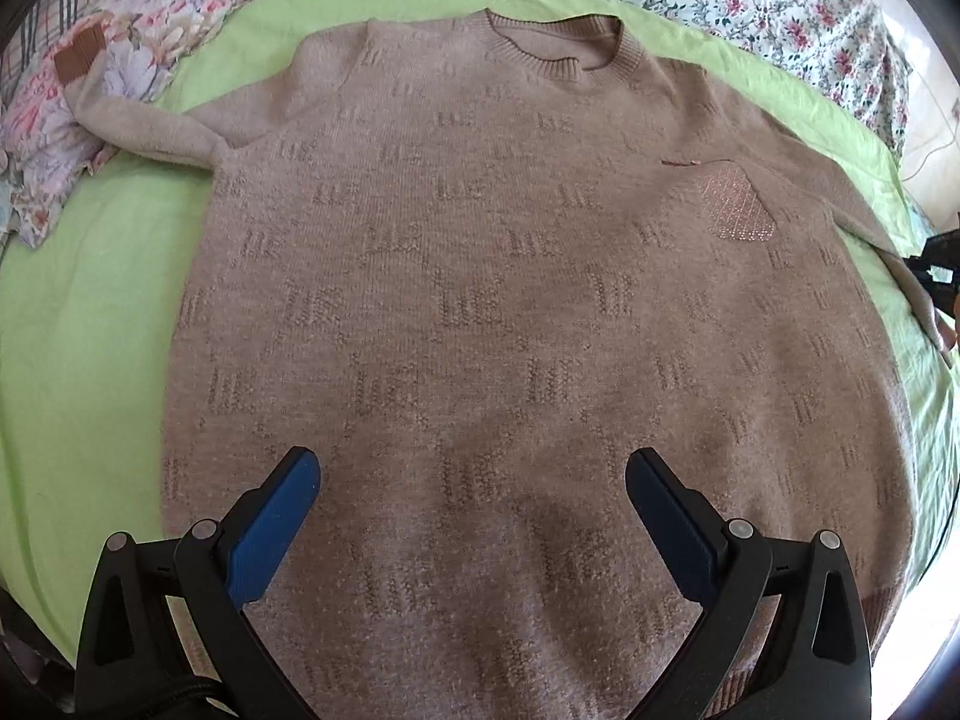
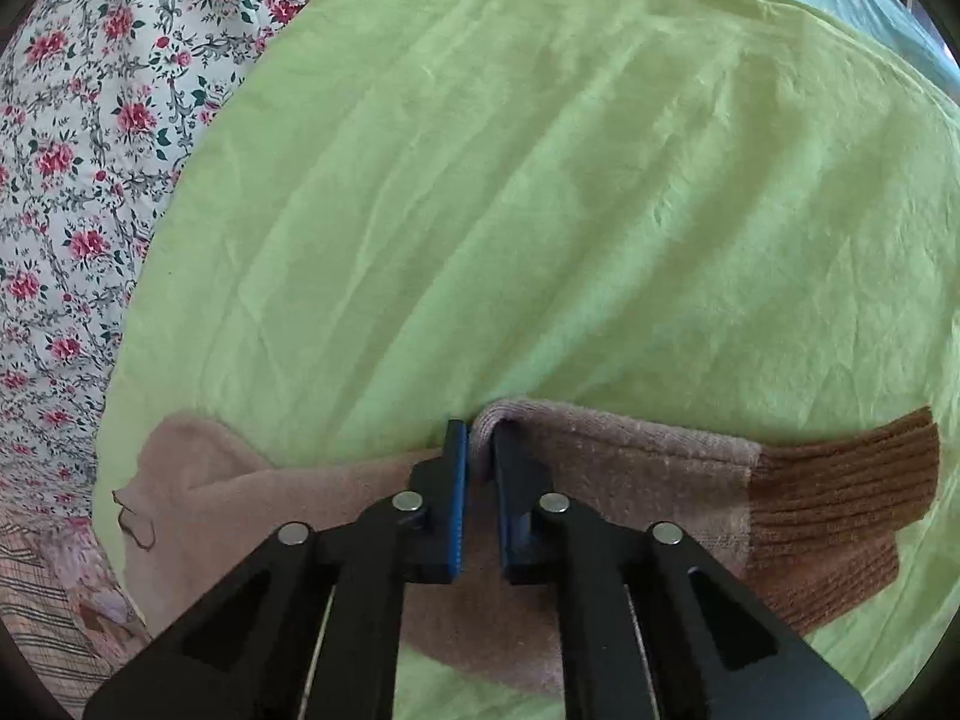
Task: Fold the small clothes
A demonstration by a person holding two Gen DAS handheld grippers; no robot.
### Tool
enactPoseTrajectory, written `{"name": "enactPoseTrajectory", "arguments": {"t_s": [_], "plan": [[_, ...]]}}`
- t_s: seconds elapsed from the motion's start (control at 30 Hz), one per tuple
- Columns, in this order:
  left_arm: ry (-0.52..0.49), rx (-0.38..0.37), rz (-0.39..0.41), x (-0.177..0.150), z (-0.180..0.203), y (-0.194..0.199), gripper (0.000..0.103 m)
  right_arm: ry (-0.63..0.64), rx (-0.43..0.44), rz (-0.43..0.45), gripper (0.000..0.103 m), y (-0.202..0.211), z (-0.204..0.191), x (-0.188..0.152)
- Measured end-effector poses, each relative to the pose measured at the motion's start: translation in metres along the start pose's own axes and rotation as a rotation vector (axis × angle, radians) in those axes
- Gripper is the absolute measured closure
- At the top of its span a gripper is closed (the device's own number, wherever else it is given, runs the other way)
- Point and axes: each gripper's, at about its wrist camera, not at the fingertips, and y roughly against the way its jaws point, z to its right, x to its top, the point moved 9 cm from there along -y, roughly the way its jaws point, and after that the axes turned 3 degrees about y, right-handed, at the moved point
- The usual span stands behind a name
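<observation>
A beige knitted sweater (image 1: 480, 276) lies spread flat, front up, filling the centre of the left wrist frame on a lime-green sheet (image 1: 78, 312); its ribbed collar (image 1: 558, 54) sits at top centre, a sparkly pocket patch (image 1: 735, 207) at centre right, and one sleeve trails to the upper left onto a floral pillow (image 1: 54, 138). The left gripper (image 1: 472, 480) hovers low in the frame over the hem — jaws spread wide, holding nothing. In the right wrist frame the right gripper (image 2: 477, 450) is clenched on a fold of the other sleeve (image 2: 630, 450) at lower centre; the brown ribbed cuff (image 2: 840, 498) lies at lower right; flowered bedding (image 2: 78, 150) fills the left edge.
</observation>
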Motion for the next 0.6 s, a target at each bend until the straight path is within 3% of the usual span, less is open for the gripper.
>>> {"name": "enactPoseTrajectory", "arguments": {"t_s": [0.17,0.33,0.47,0.6], "plan": [[0.037,0.001,-0.009,-0.002,-0.013,-0.001,0.001,0.156,0.022,0.161,0.097,0.026,-0.041,-0.001],[0.058,0.001,0.004,-0.001,-0.02,0.002,0.001,0.404,0.131,0.236,0.097,0.038,-0.149,-0.024],[0.086,-0.015,0.019,0.003,-0.028,0.007,0.001,0.608,0.286,0.217,0.098,0.035,-0.25,-0.076],[0.118,-0.02,0.036,0.007,-0.041,0.011,0.001,0.793,0.457,0.138,0.098,0.022,-0.328,-0.154]]}}
